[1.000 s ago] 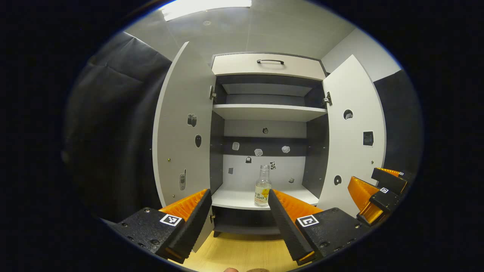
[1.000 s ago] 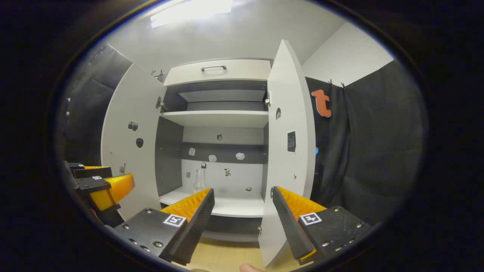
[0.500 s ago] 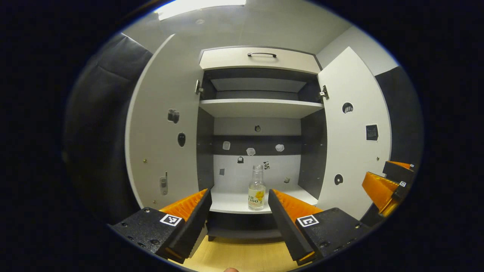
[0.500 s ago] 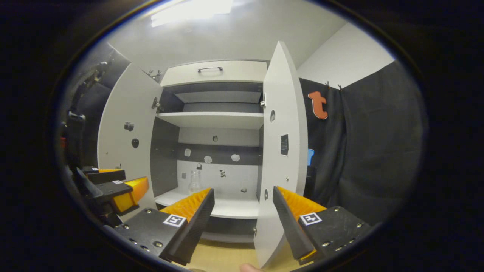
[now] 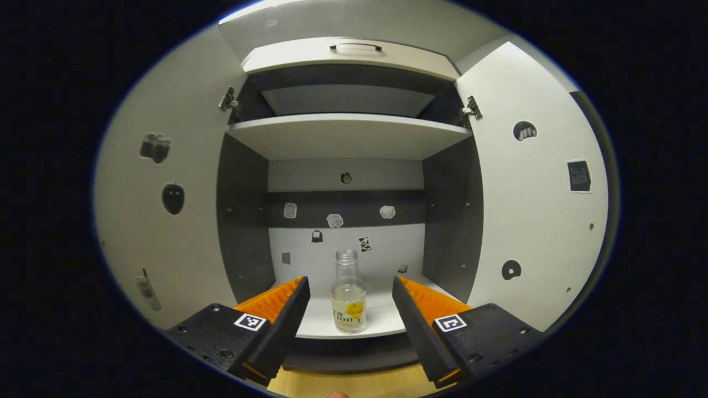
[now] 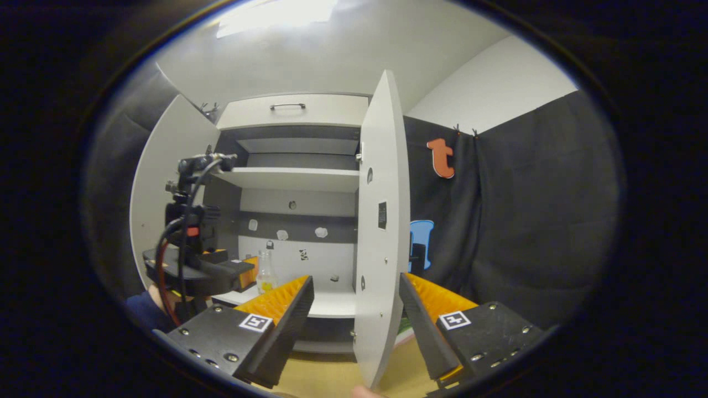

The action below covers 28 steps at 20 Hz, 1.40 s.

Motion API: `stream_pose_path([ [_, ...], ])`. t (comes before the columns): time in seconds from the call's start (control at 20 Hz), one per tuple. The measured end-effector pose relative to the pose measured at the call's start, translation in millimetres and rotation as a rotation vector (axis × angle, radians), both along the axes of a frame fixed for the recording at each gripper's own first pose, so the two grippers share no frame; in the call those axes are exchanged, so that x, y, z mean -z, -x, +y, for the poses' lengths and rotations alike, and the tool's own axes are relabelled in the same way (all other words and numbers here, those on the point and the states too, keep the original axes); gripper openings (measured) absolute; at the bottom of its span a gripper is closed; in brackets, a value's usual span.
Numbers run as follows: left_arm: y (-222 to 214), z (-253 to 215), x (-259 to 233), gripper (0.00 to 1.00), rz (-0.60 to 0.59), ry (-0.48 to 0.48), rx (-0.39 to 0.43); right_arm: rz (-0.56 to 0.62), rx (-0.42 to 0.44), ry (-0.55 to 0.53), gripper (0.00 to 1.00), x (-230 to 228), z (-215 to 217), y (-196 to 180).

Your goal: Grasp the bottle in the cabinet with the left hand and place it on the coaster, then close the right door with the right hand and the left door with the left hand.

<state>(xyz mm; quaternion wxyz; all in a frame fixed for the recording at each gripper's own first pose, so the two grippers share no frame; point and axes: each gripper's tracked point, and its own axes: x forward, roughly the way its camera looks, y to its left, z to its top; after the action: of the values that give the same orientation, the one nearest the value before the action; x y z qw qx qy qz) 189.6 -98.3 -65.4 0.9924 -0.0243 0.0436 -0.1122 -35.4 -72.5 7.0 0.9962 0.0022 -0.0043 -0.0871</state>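
Observation:
A clear glass bottle [image 5: 348, 293] with a yellow label stands upright near the front of the cabinet's lower shelf [image 5: 381, 318]. My left gripper [image 5: 349, 284] is open right before it, a finger on either side of the bottle and neither touching it. The right gripper view has that left gripper [image 6: 221, 271] at the shelf front beside the bottle [image 6: 265, 273], held by a hand in a dark sleeve. My right gripper [image 6: 354, 284] is open. The right door [image 6: 381, 237] stands edge-on in its gap, unpressed. The left door [image 5: 166, 193] and the right door [image 5: 531, 193] are swung wide.
An upper shelf [image 5: 348, 135] runs across the cabinet, with a drawer and its dark handle [image 5: 354, 50] on top. Small stickers dot the back panel and both doors. A wooden surface [image 6: 310, 381] lies under the cabinet front. Black cloth hangs to the right.
My left gripper has moved forward into the cabinet mouth, so the bottle now sits large between its fingers. The right gripper drifted right; the right door's edge now lies in its gap.

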Motion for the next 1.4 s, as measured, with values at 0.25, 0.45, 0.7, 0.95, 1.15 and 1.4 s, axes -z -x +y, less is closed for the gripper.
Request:
stream_pose_path([
  [0.25, -57.6, -11.1, 20.6, 0.95, 0.011, -0.036, 0.02, -0.014, 0.104, 0.001, 0.94, -3.7, -17.0, 8.6],
  [0.45, -90.6, -11.5, 33.8, 0.95, 0.019, -0.06, 0.004, -0.013, 0.173, -0.01, 0.94, -2.8, -31.6, 12.8],
  [0.7, -124.0, -11.7, 50.9, 0.94, 0.041, -0.111, -0.007, -0.021, 0.228, -0.011, 0.94, -4.9, -46.1, 17.7],
  [0.95, -136.0, -11.2, 63.9, 0.71, 0.074, -0.117, -0.018, -0.029, 0.244, -0.019, 0.94, -7.6, -50.4, 20.7],
  [1.15, -129.8, -10.3, 58.6, 0.52, 0.072, -0.085, -0.016, -0.045, 0.248, -0.027, 0.94, -11.3, -54.7, 26.3],
  [1.4, -92.7, -11.4, 51.5, 0.5, 0.082, -0.015, 0.04, -0.043, 0.245, -0.039, 0.94, -10.7, -65.8, 34.2],
])
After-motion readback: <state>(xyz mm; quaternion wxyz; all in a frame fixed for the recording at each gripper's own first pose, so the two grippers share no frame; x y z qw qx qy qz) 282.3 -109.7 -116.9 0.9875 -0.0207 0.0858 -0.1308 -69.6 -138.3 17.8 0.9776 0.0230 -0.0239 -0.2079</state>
